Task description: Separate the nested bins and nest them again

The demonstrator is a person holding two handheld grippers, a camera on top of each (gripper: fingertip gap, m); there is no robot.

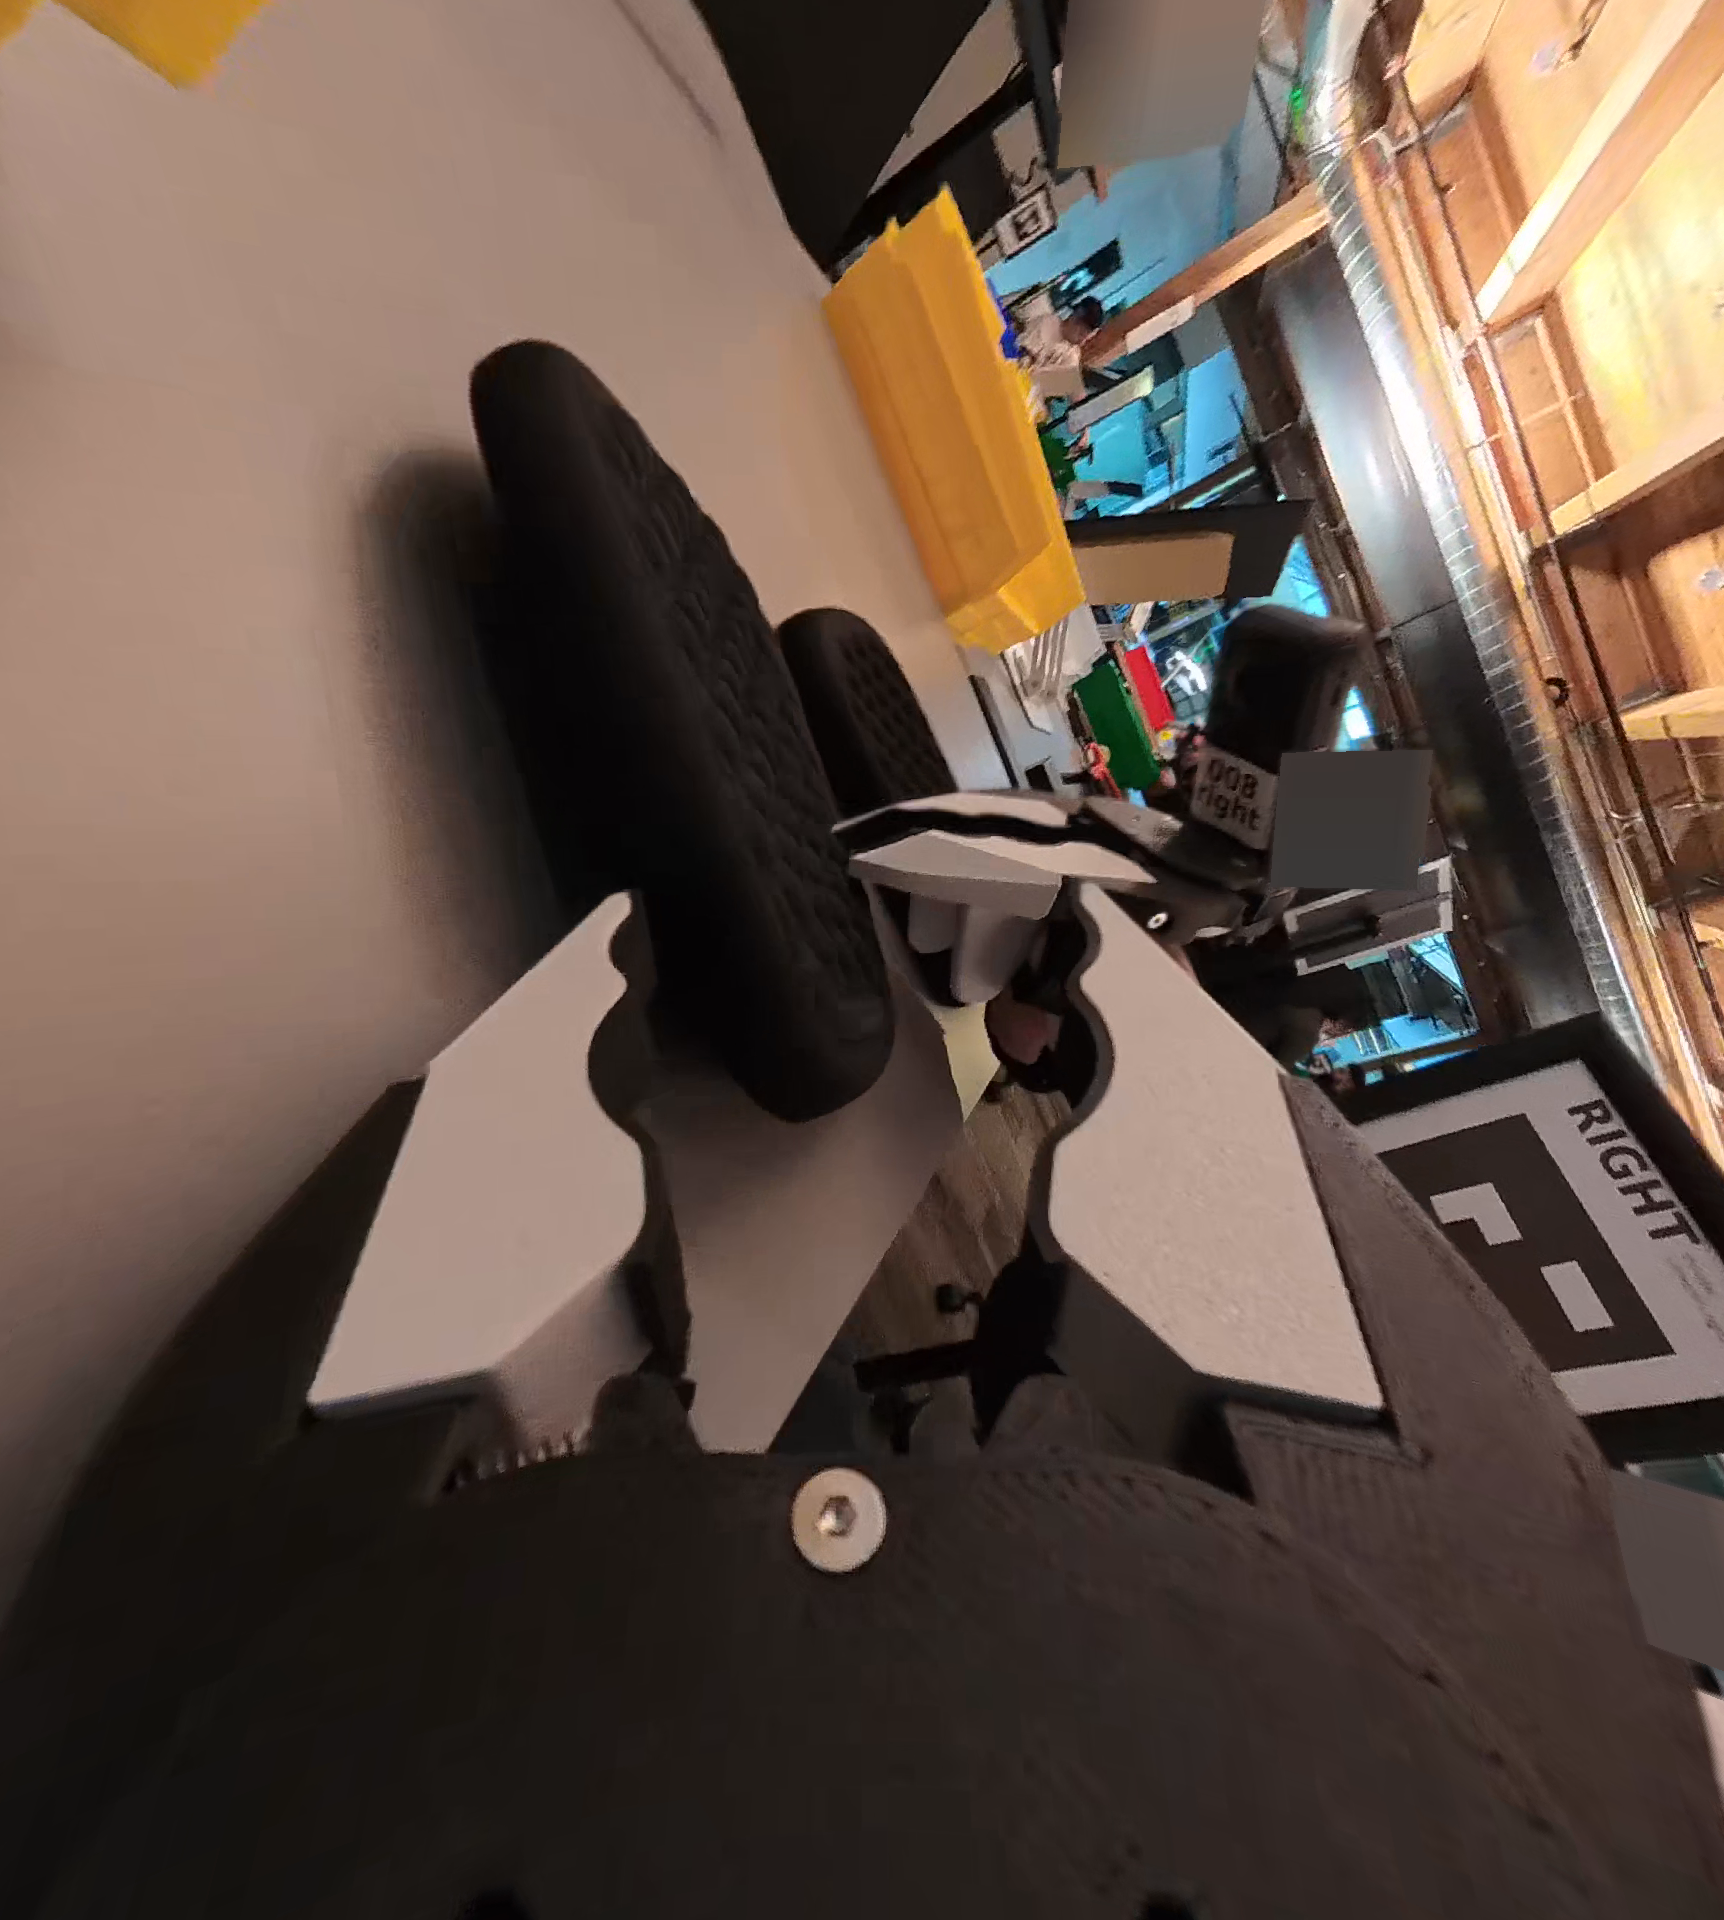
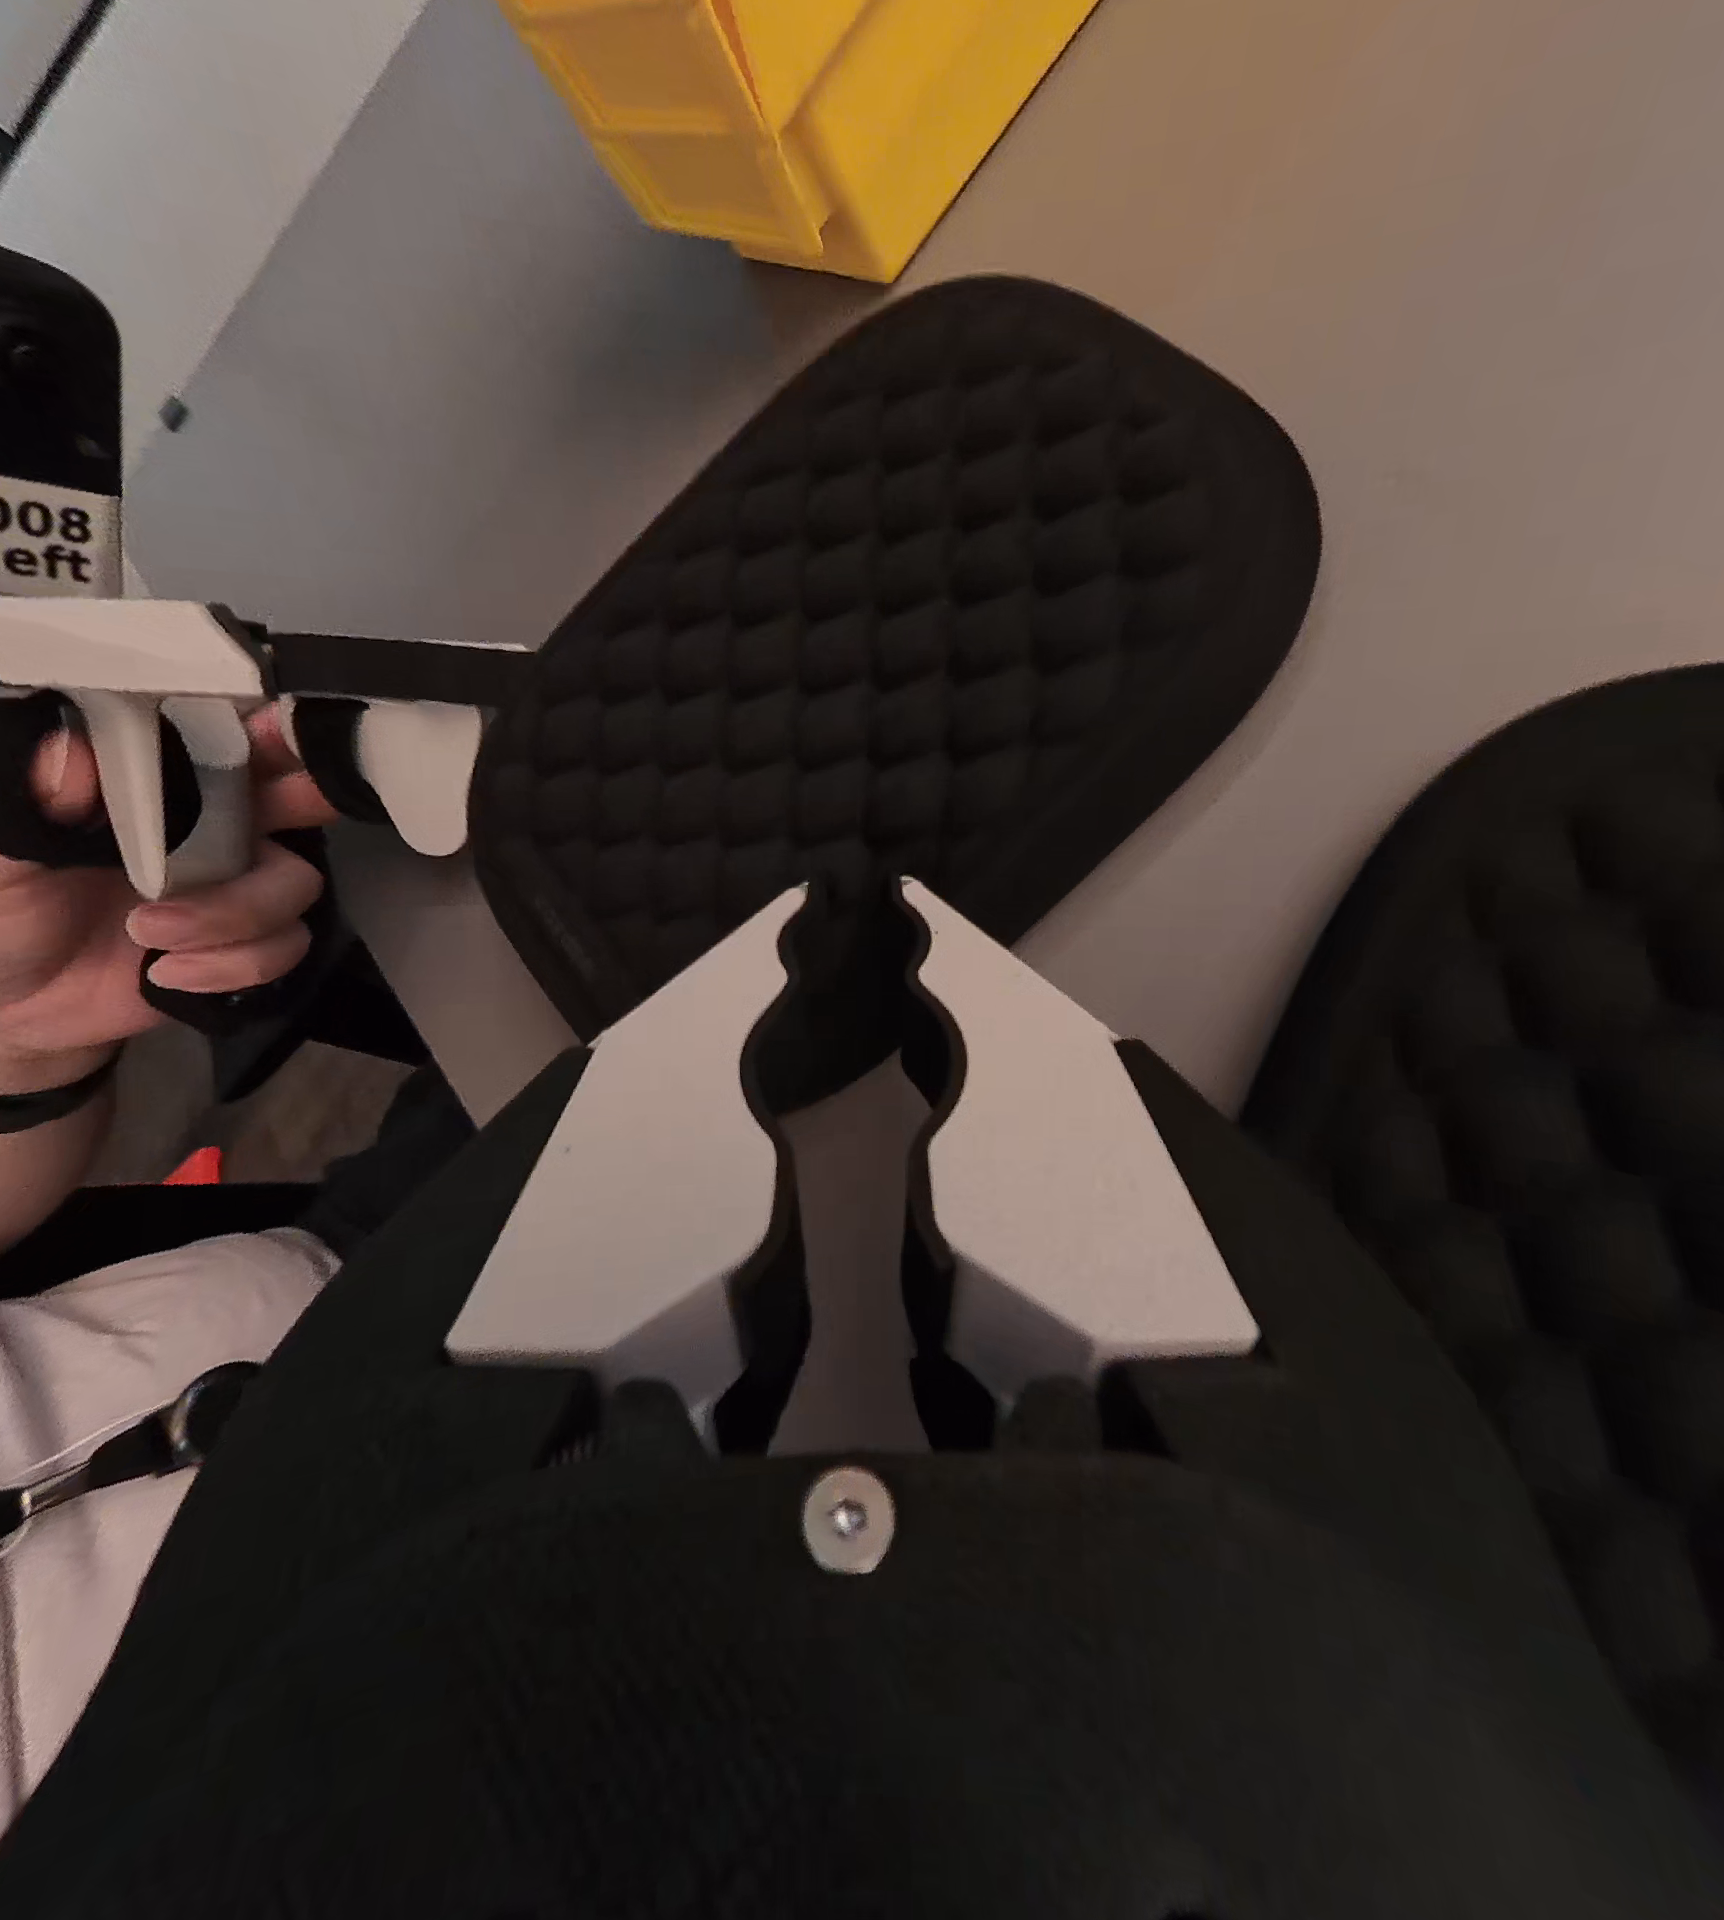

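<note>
While the yellow bins (image 2: 816,125) wait untouched at the upper centre of the right wrist view, on the far part of the pale table (image 2: 1460,312), both tools are occupied with a black quilted pad (image 2: 889,623) at mid-frame. The right gripper (image 2: 856,894) is seen with its jaws drawn almost together on the near corner of that pad, which appears pinched between them. The left gripper (image 1: 853,914) is shown with its jaws wide apart; the pad's edge lies between them, but no pressing contact can be made out. A second black pad (image 2: 1564,1247) is seen at the right edge of the frame. A hand (image 2: 37,935) is wrapped around the left tool's handle at the far left.

Whether the bins are nested cannot be told from these views. The separating step is judged not yet started; the pad seems to be handled first. Next, the pad would need to be let go and both tools carried up to the bins, one bin steadied while the other is lifted out.

A white label (image 2: 32,540) with printed characters is fixed to the left tool. A black-and-white marker plate (image 1: 1564,1247) bearing lettering sits at the lower right of the left wrist view. No brand can be read.
</note>
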